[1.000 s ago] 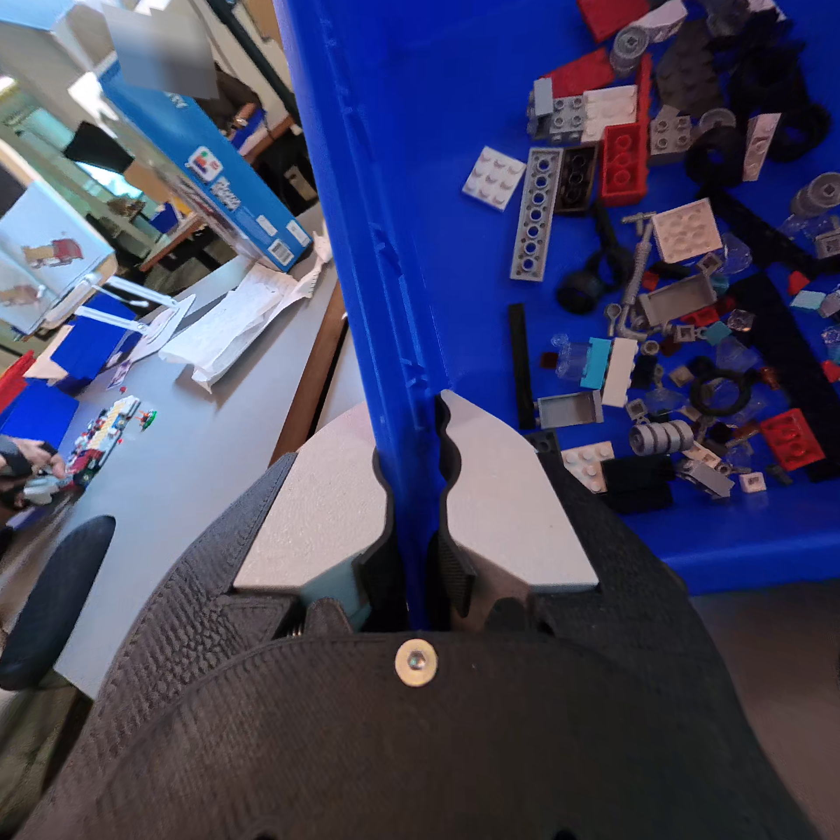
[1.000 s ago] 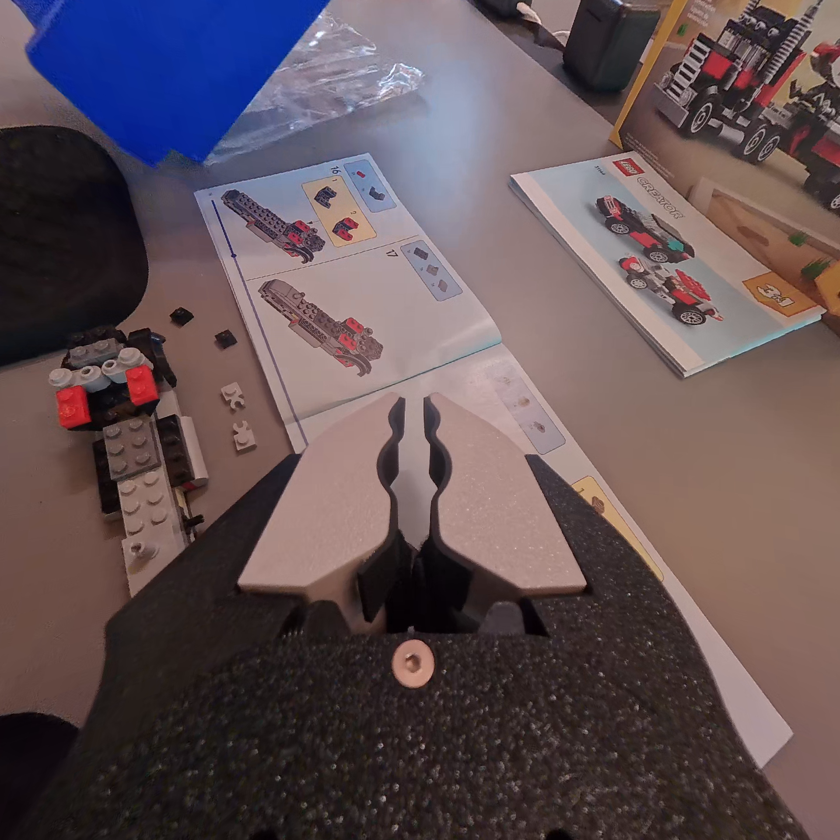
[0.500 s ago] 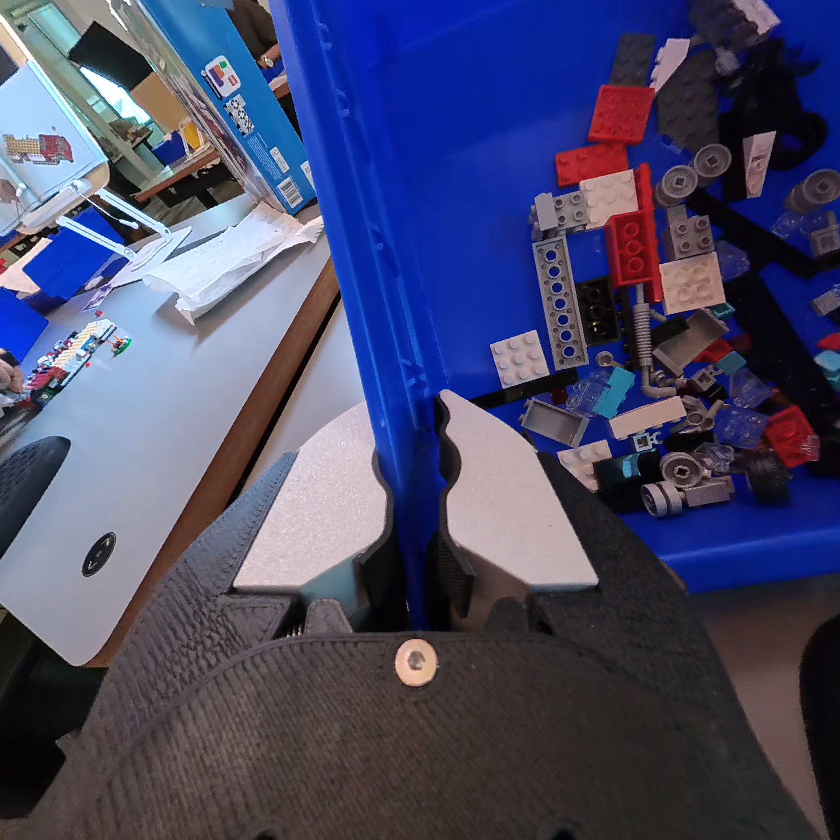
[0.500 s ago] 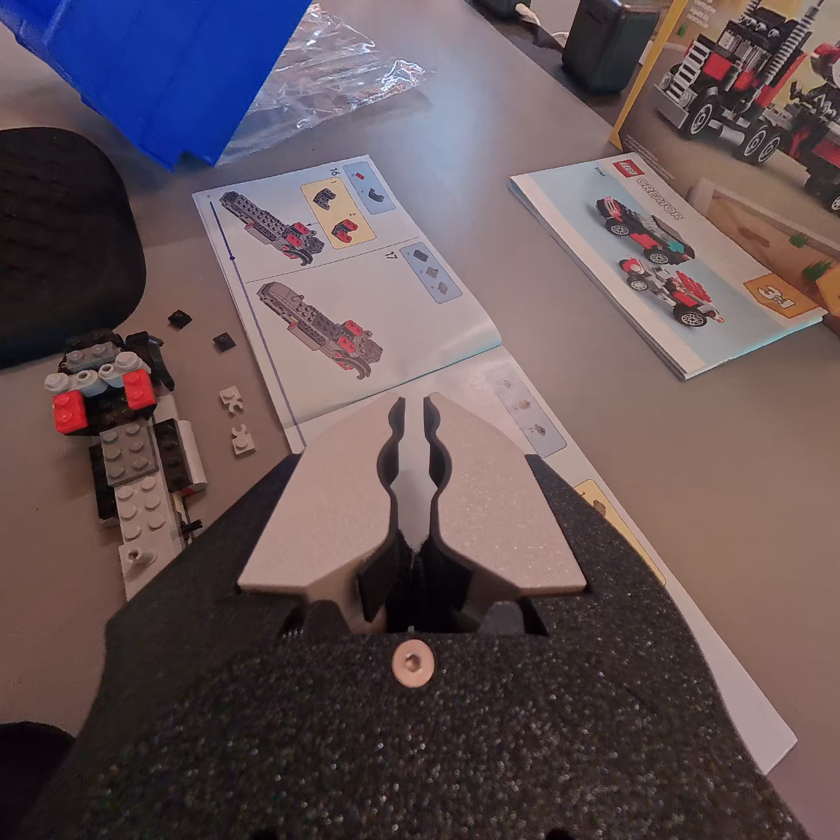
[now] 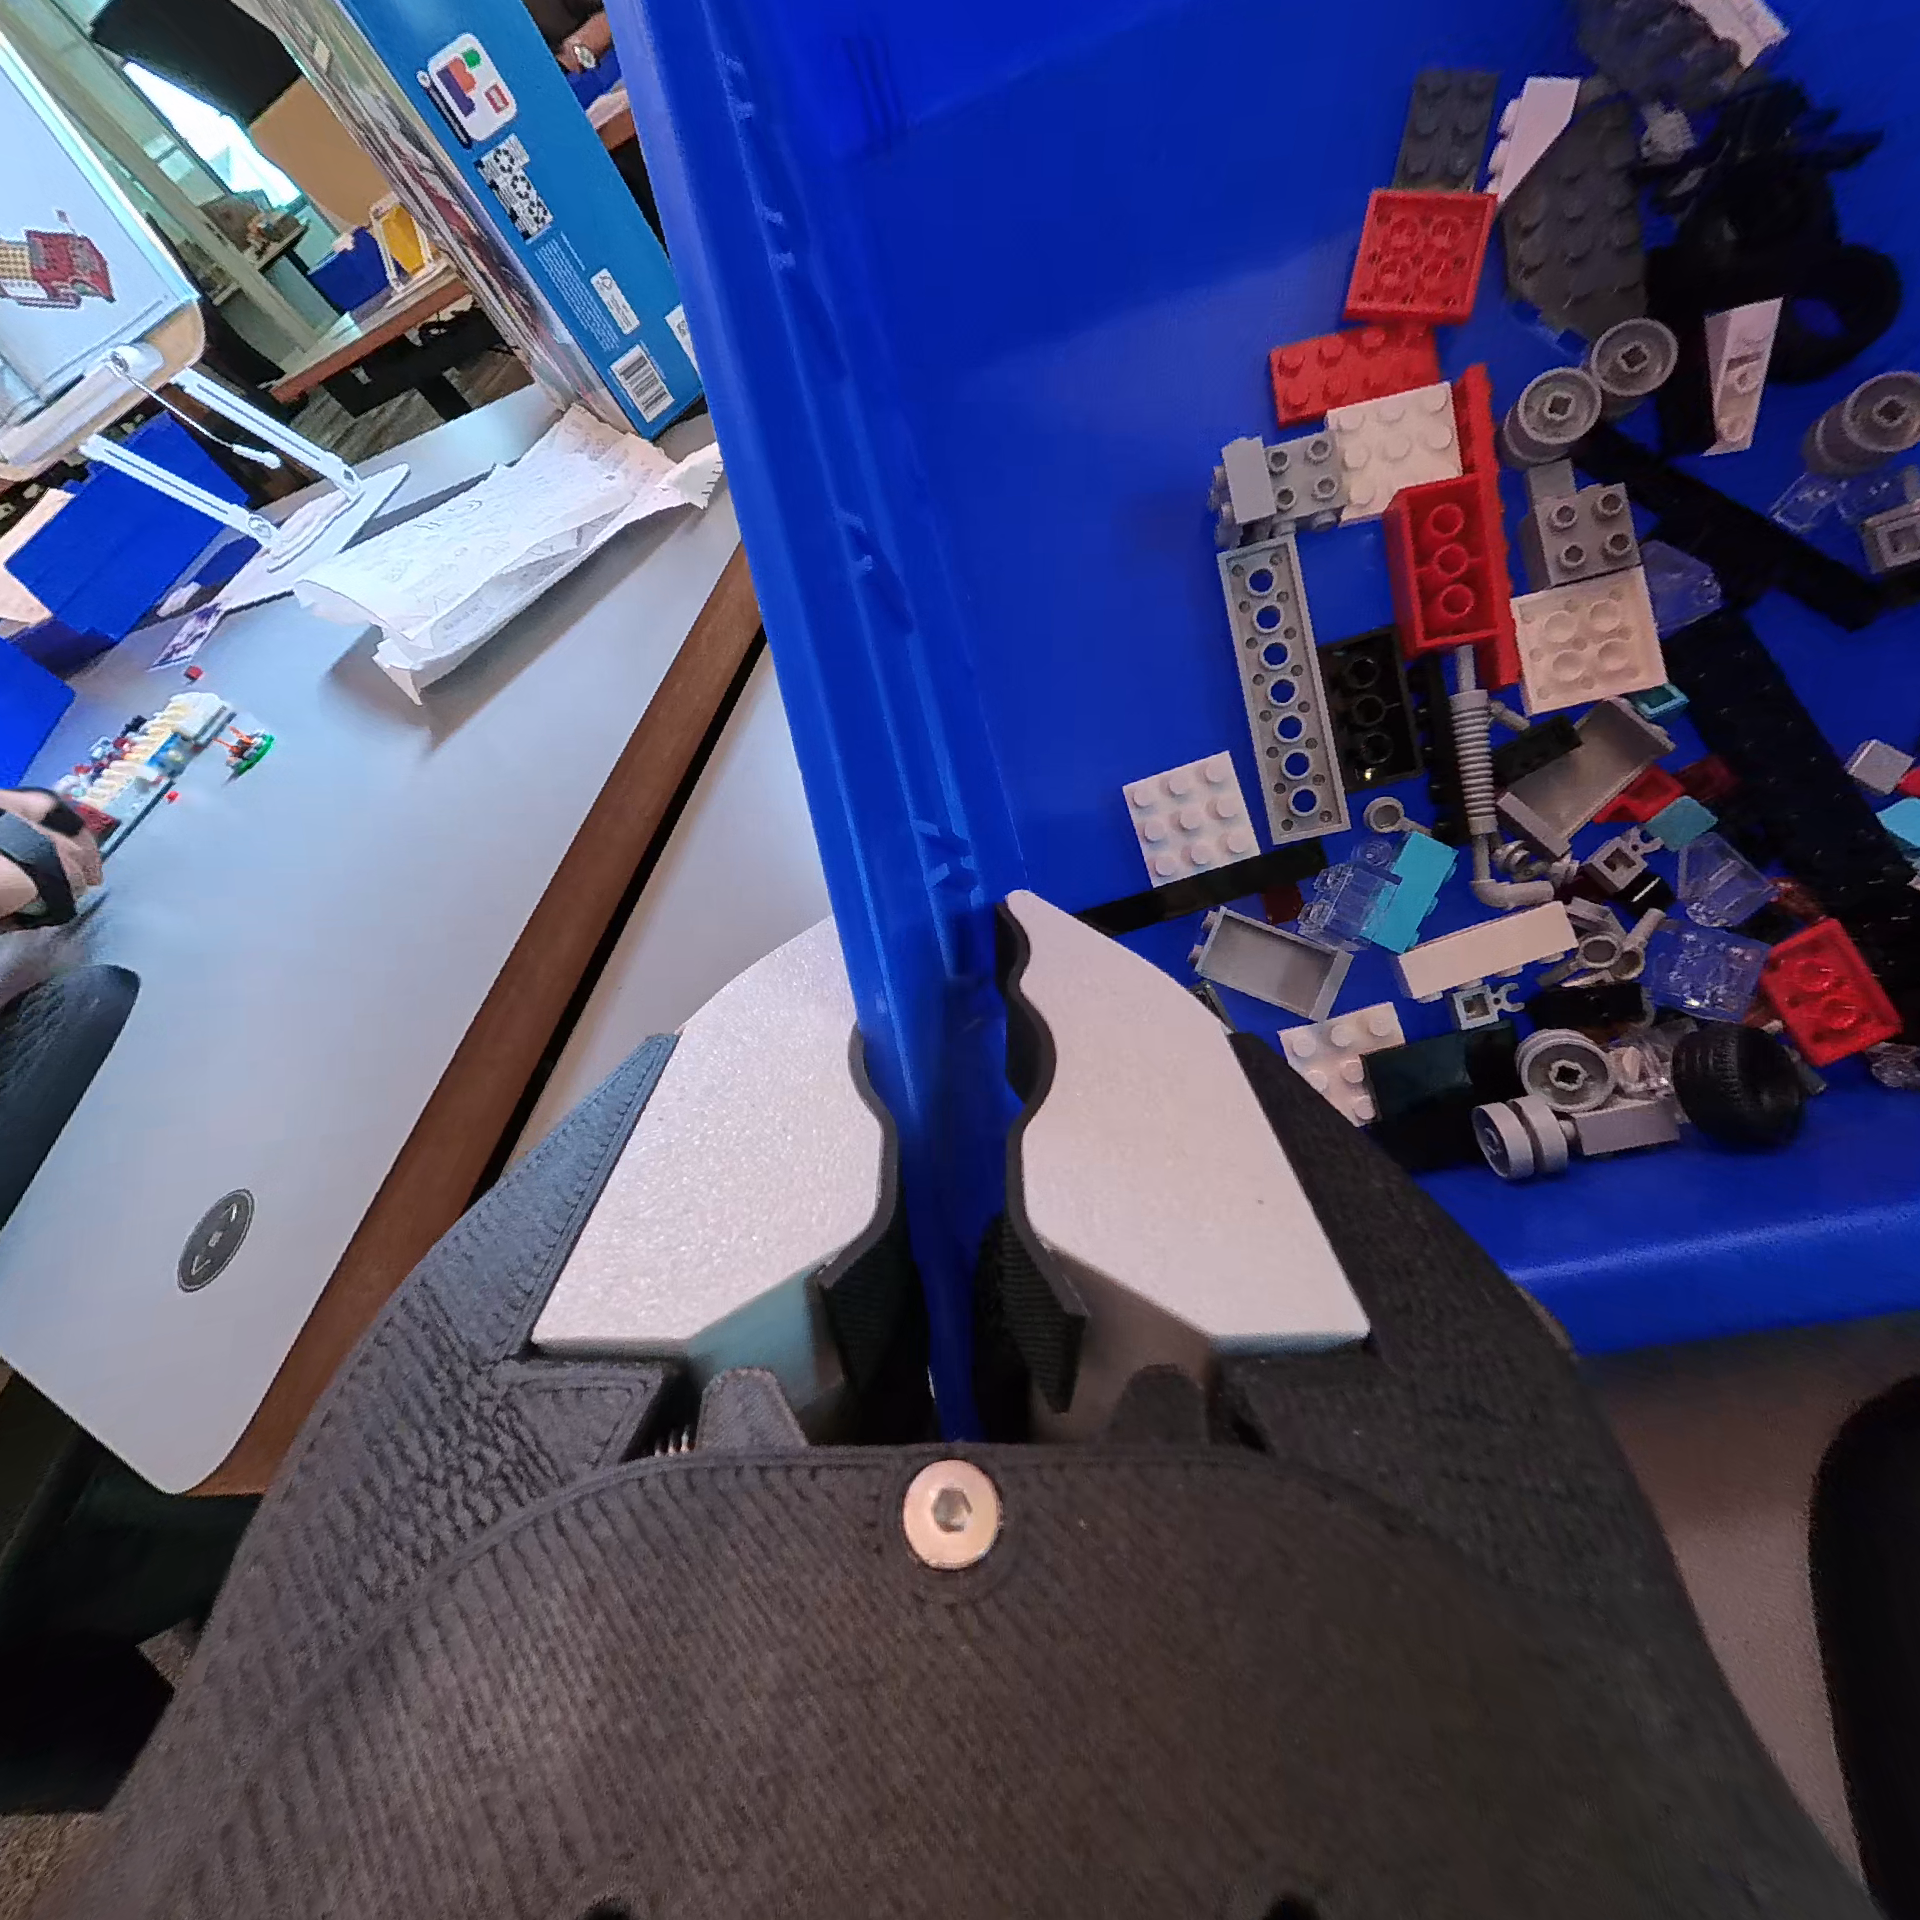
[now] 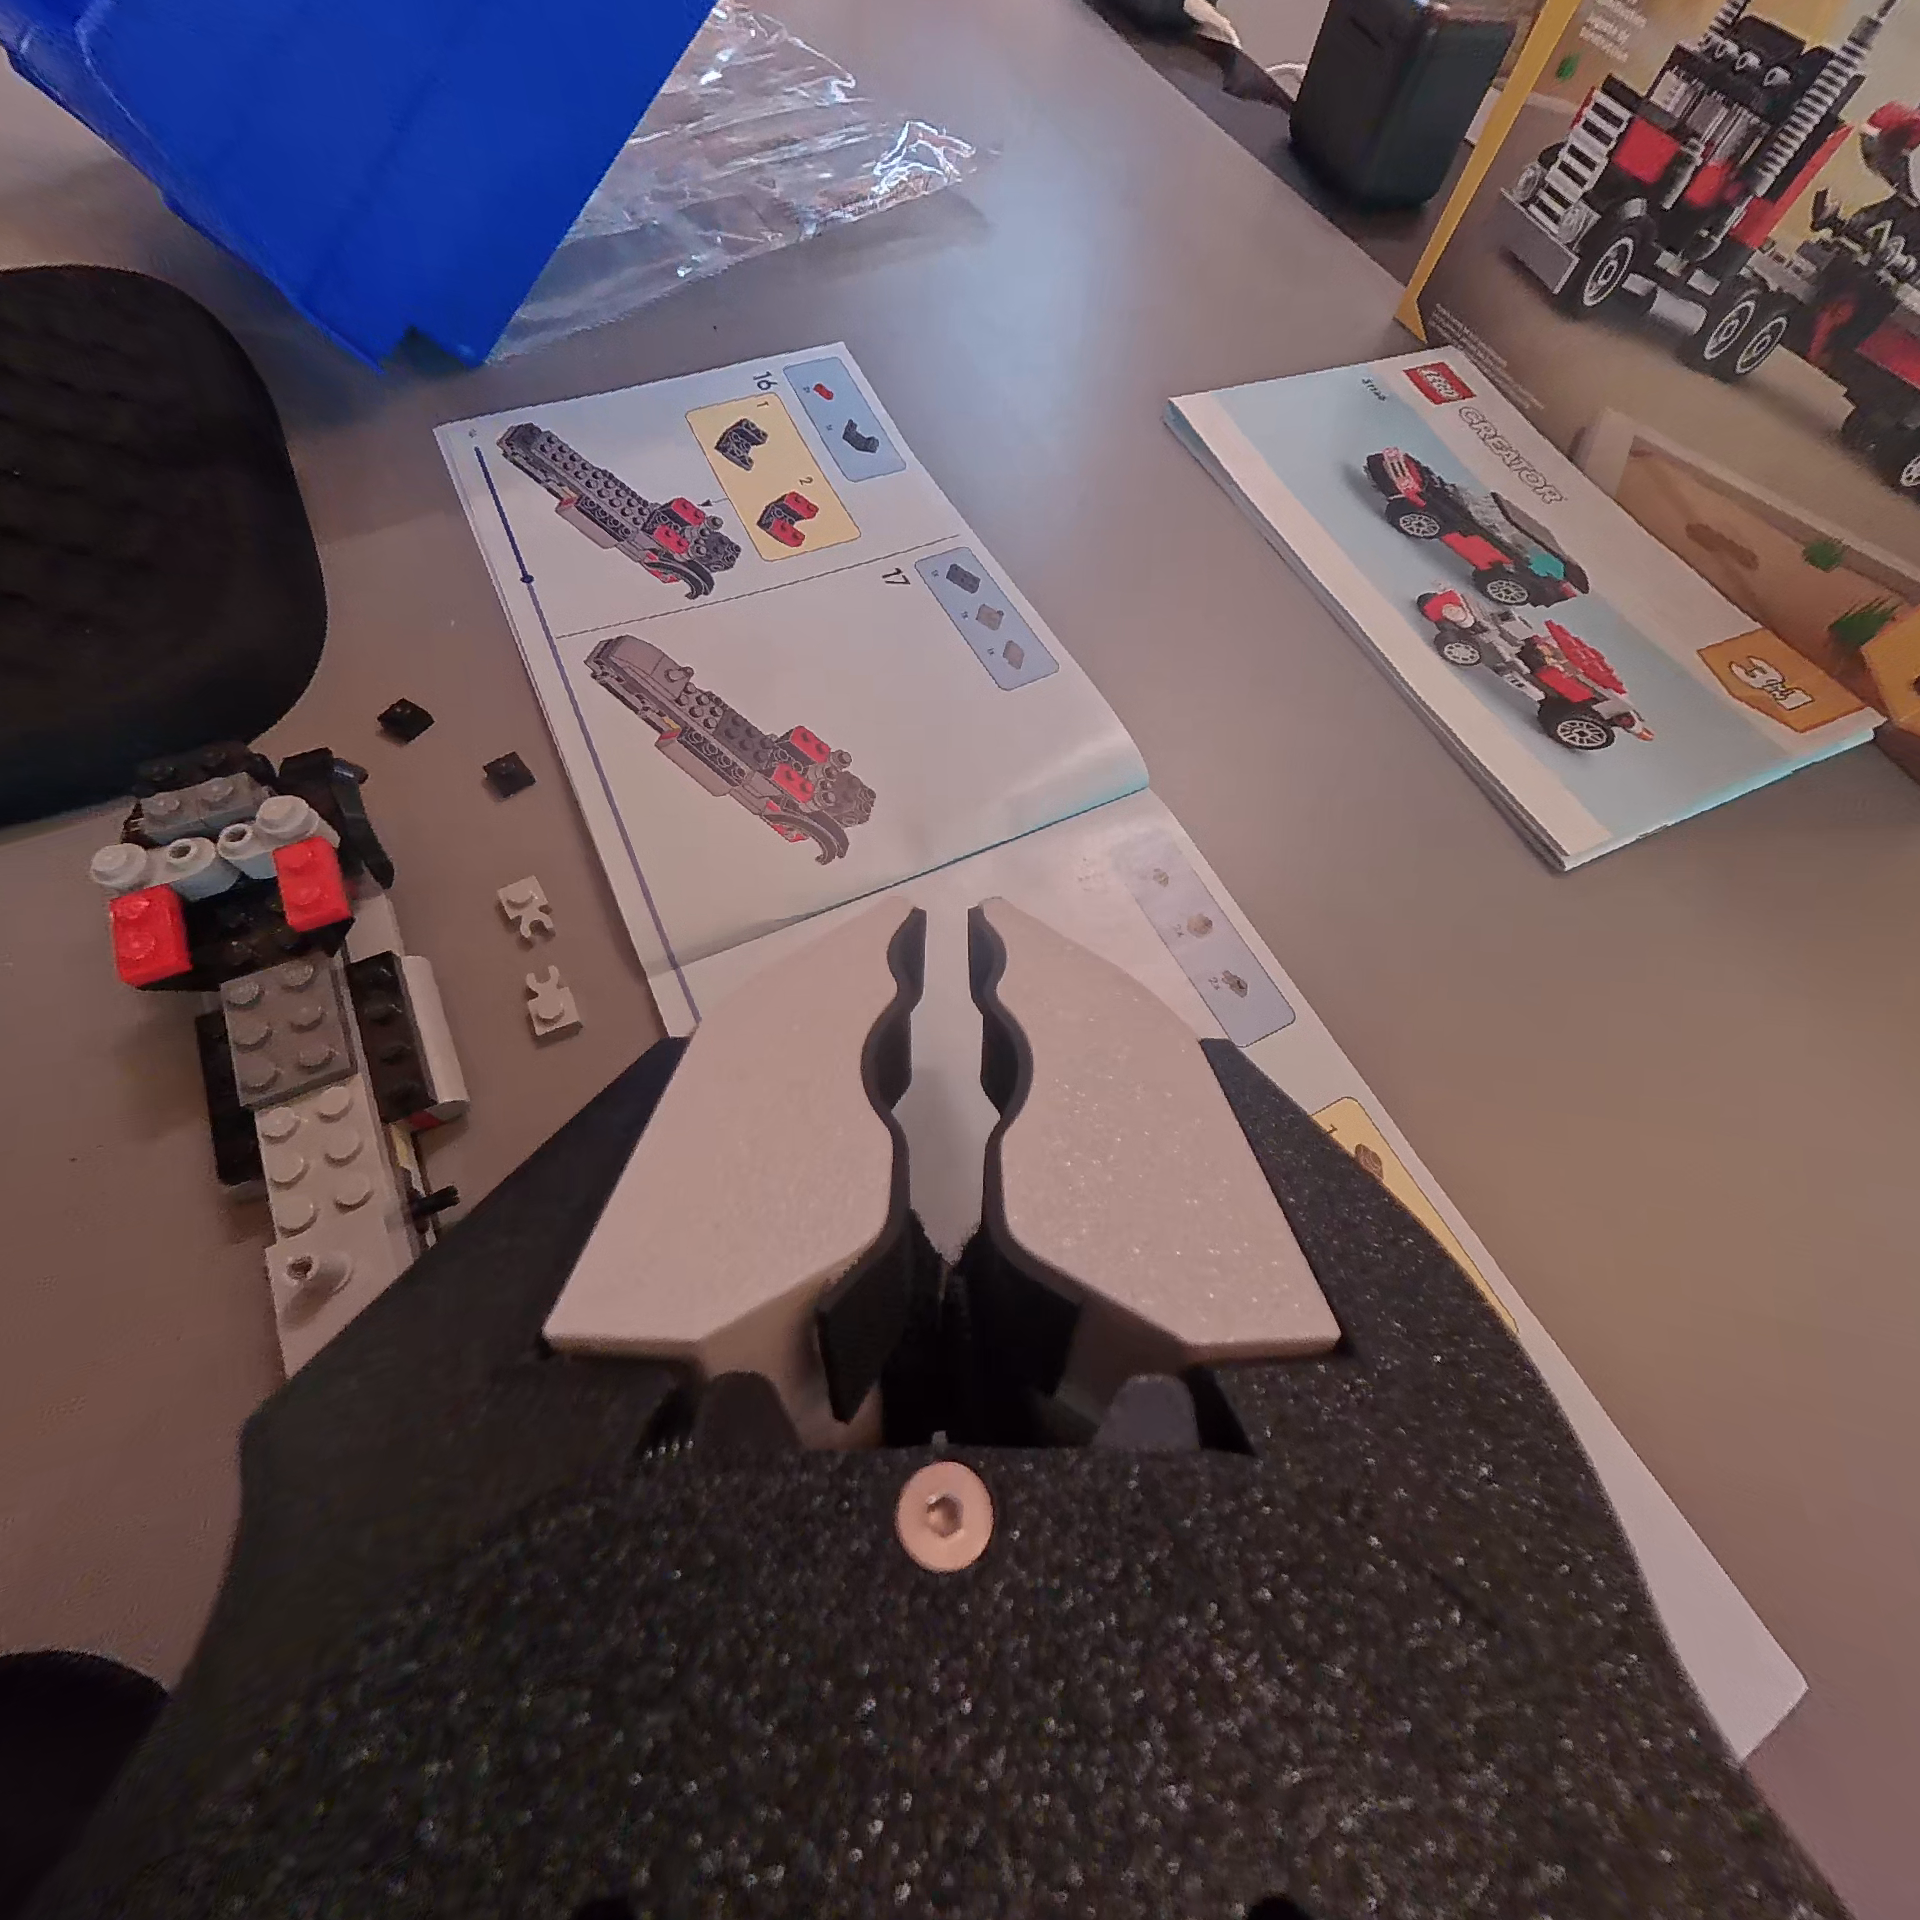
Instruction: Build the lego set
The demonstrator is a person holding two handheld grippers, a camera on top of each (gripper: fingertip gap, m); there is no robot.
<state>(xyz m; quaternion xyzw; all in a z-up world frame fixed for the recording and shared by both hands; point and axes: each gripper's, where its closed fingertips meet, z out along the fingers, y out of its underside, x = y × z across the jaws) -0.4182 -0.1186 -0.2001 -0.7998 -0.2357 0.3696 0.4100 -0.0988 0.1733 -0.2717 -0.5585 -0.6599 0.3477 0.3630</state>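
My left gripper (image 5: pixel 935 987) is shut on the side wall of the blue bin (image 5: pixel 883 520) and holds it tilted. Loose lego pieces (image 5: pixel 1455 831) in red, grey, white and black lie heaped in the bin's lower part, beside my right finger. In the right wrist view the bin (image 6: pixel 343 135) hangs at the top left. My right gripper (image 6: pixel 943 914) is shut and empty, above the open instruction booklet (image 6: pixel 790 644). The partly built model (image 6: pixel 281 997) lies on the table to its left, with two pale clip pieces (image 6: pixel 540 966) and two small black pieces (image 6: pixel 457 743) beside it.
A second booklet (image 6: pixel 1507 613) and the set's box (image 6: pixel 1714 208) lie at the right. A clear plastic bag (image 6: pixel 769 156) lies behind the bin. In the left wrist view a neighbouring table (image 5: pixel 312 935) holds papers, a blue box (image 5: pixel 540 208) and another small model. Some 45 centimeters of space lies between my two pairs of fingers.
The bin has tipped further in my left gripper and its pieces have slid down toward my fingers. In the right wrist view the bin has shifted left. My right gripper has barely moved.
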